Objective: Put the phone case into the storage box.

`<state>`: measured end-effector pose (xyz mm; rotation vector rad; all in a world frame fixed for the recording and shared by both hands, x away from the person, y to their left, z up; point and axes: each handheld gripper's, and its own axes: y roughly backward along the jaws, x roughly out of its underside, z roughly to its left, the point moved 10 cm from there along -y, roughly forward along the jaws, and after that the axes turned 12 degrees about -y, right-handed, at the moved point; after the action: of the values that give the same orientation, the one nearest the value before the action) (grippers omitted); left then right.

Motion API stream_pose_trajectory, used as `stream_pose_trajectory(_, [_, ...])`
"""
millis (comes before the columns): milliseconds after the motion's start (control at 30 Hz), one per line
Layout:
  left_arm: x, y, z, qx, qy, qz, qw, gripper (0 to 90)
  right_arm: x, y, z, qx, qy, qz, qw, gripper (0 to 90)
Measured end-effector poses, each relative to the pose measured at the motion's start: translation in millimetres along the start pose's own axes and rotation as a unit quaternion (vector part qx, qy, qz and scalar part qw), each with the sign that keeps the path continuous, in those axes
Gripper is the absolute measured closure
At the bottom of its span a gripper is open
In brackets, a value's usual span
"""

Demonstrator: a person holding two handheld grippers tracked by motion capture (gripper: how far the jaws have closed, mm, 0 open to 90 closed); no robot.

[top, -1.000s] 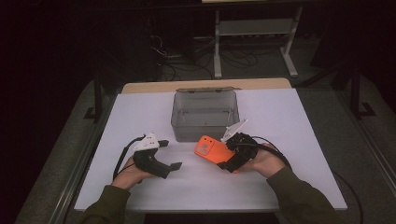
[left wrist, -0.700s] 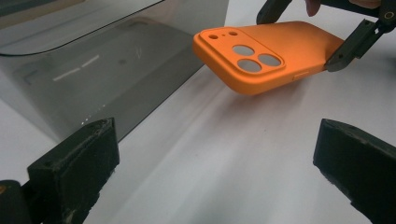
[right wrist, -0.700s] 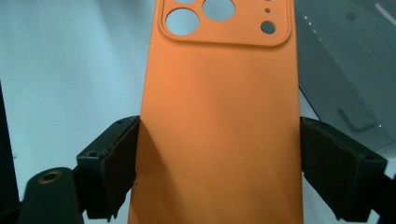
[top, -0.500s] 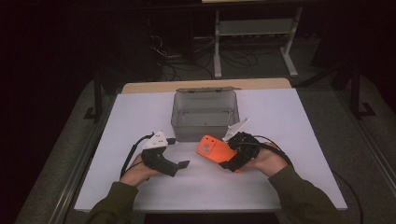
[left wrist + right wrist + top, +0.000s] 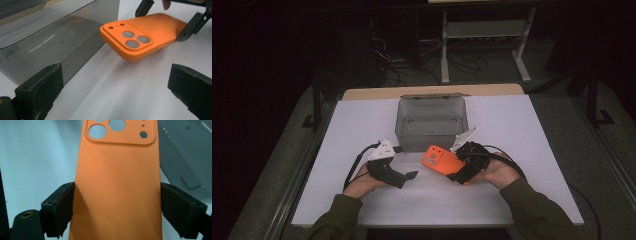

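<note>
1. The orange phone case [image 5: 440,160] is sitting in the right gripper [image 5: 460,169], held clear of the white table [image 5: 522,130] just in front of the clear plastic bin [image 5: 432,122]; the two black jaws are pressing on its long edges, as the right gripper view is showing, with the case [image 5: 117,182] filling the gap between them.
2. The left gripper [image 5: 404,176] is standing wide open with nothing between its jaws; in the left gripper view the case [image 5: 142,35] is hanging at about 1 o'clock beyond them, apart from both jaws.
3. In the high view the case is lying at about 10 o'clock from the right gripper and at about 2 o'clock from the left gripper, between the two hands.
4. The case's long axis is running from the right gripper toward 10 o'clock; the camera-cutout end is pointing away from the right hand, toward the bin's near wall; its back face is turning upward, slightly tilted.
</note>
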<state>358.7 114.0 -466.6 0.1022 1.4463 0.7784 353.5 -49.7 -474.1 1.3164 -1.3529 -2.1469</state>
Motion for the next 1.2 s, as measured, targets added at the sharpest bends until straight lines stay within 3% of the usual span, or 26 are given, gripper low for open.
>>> stream_pose_trajectory(233, [3.6, -3.3, -1.3, 0.005, -0.016, 0.009, 0.9998, 0.0, 0.2, -2.1, -0.1, 0.001, 0.001, 0.003, 1.0, 15.5])
stream_pose_trajectory(667, [4.2, -2.8, -0.9, -0.008, -0.04, 0.014, 0.9991, 0.0, 0.5, -3.0, -0.3, 0.0, -0.001, 0.005, 1.0, 15.5])
stream_pose_trajectory(1200, [3.8, -3.0, -4.6, -0.024, -0.089, 0.022, 0.9955, 0.0, 0.6, -3.5, -0.7, 0.002, 0.0, 0.005, 1.0, 15.5])
